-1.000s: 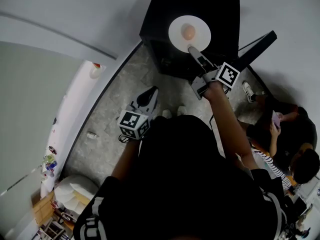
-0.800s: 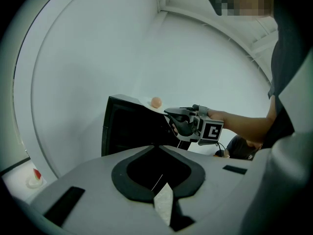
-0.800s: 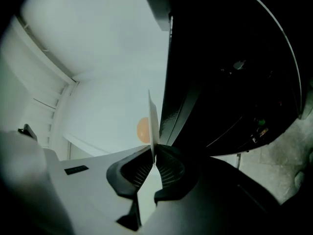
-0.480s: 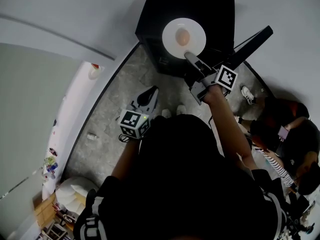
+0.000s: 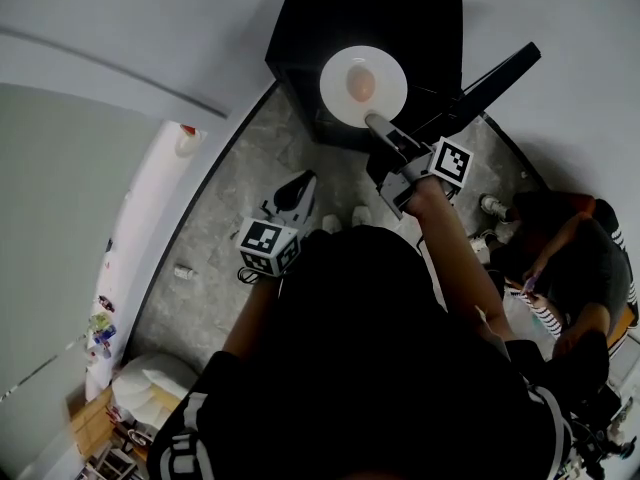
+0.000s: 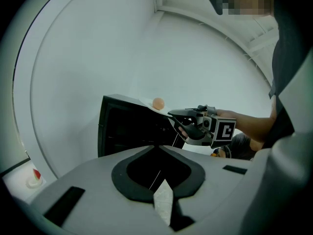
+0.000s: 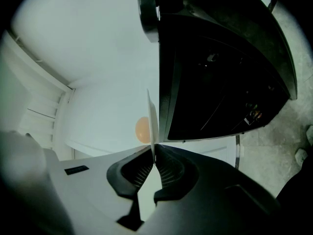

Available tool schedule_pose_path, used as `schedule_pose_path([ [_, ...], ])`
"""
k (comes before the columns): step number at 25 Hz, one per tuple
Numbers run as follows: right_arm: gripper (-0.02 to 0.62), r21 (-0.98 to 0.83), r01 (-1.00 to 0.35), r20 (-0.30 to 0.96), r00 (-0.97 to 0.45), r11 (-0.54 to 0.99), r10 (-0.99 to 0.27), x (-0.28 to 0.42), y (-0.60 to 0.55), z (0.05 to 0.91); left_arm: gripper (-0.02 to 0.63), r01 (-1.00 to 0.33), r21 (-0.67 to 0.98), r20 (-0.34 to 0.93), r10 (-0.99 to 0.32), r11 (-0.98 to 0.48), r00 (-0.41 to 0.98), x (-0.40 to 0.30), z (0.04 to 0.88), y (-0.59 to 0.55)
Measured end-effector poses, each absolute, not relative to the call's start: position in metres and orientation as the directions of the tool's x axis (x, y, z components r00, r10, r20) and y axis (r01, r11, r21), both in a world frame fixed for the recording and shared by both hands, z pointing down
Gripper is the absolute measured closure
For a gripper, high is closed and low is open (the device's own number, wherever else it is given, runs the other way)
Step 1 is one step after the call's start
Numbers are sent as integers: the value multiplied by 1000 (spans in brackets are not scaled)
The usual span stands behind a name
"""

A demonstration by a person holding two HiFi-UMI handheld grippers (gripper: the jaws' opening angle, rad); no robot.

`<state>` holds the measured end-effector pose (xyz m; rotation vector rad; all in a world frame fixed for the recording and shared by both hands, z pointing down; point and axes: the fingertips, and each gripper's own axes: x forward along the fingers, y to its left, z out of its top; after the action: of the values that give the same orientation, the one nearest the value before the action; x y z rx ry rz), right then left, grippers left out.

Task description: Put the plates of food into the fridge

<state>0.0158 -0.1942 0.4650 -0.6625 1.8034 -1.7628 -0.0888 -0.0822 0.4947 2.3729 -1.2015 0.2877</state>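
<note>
A white plate [image 5: 345, 103] with a round peach-coloured piece of food [image 5: 361, 84] hangs over the front edge of the black fridge [image 5: 400, 8]. My right gripper [image 5: 372, 120] is shut on the plate's near rim; its jaws have just been closing on that rim. In the right gripper view the plate [image 7: 152, 116] stands edge-on between the pads, with the food [image 7: 141, 129] on its left and the dark fridge [image 7: 220, 82] on its right. My left gripper [image 5: 303, 180] hangs lower over the floor, jaws together and empty. The left gripper view shows the right gripper [image 6: 173, 114] holding the plate [image 6: 146, 103].
The fridge door [image 5: 495, 78] stands open to the right. Two people sit at the right [image 5: 570, 258]. A white ledge with a small bottle [image 5: 188, 140] runs along the left. Grey stone floor [image 5: 230, 228] lies between the ledge and the fridge.
My right gripper has drawn the plate left and toward me, from the middle of the fridge top to its front edge. The left gripper has stayed put. The seated people have shifted.
</note>
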Motion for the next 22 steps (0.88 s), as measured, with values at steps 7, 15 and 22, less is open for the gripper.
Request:
schedule_pose_path([
  [7, 561, -1000, 16, -21, -767, 14, -642, 11, -172, 471, 583, -801, 310, 382, -704, -513, 599, -87, 496, -74],
  [15, 561, -1000, 12, -7, -791, -3, -612, 6, -149, 484, 583, -800, 307, 384, -702, -516, 600, -87, 497, -66],
  [22, 561, -999, -6, 30, -786, -42, -617, 5, -136, 501, 583, -803, 310, 388, -703, -510, 596, -94, 498, -56],
])
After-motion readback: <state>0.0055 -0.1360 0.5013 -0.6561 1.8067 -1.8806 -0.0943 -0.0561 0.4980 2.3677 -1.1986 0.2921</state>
